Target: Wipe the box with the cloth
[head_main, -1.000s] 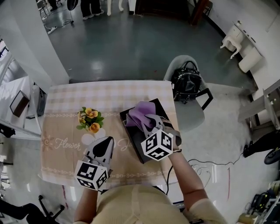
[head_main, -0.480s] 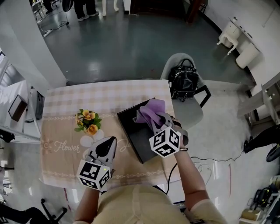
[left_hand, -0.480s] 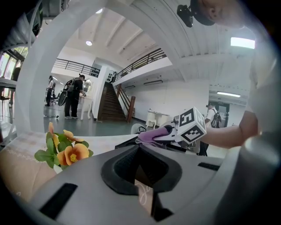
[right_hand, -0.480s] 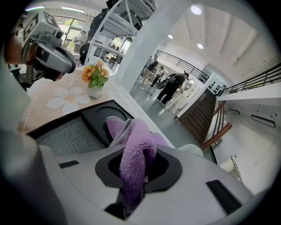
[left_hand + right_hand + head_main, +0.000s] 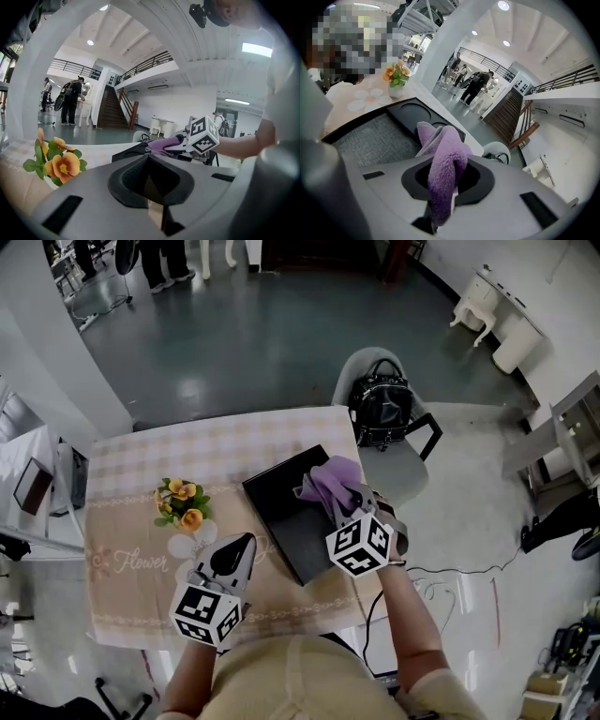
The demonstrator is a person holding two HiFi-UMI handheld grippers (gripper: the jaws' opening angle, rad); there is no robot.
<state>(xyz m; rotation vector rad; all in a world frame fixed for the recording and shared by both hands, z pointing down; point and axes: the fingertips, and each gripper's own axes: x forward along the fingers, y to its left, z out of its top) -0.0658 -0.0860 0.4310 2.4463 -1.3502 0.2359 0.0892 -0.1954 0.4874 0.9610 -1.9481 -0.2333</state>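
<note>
A flat black box [image 5: 281,507] lies at an angle on the table's right side. In the right gripper view its top [image 5: 370,140] shows a grey fabric panel and round recesses. My right gripper [image 5: 339,495] is shut on a purple cloth [image 5: 330,478], which rests on the box's far right corner; the cloth [image 5: 443,164] hangs bunched between the jaws. My left gripper [image 5: 232,554] is shut and holds nothing, hovering over the table left of the box. In the left gripper view the cloth [image 5: 164,143] and the right gripper's marker cube [image 5: 202,135] show ahead.
A small pot of orange flowers [image 5: 180,505] stands on the checked tablecloth [image 5: 187,451] left of the box. A grey chair [image 5: 398,474] with a black bag [image 5: 380,407] stands beyond the table's right end. People stand far off on the floor.
My right gripper has dragged the cloth across the box from its middle to its right edge. The left gripper has stayed about where it was.
</note>
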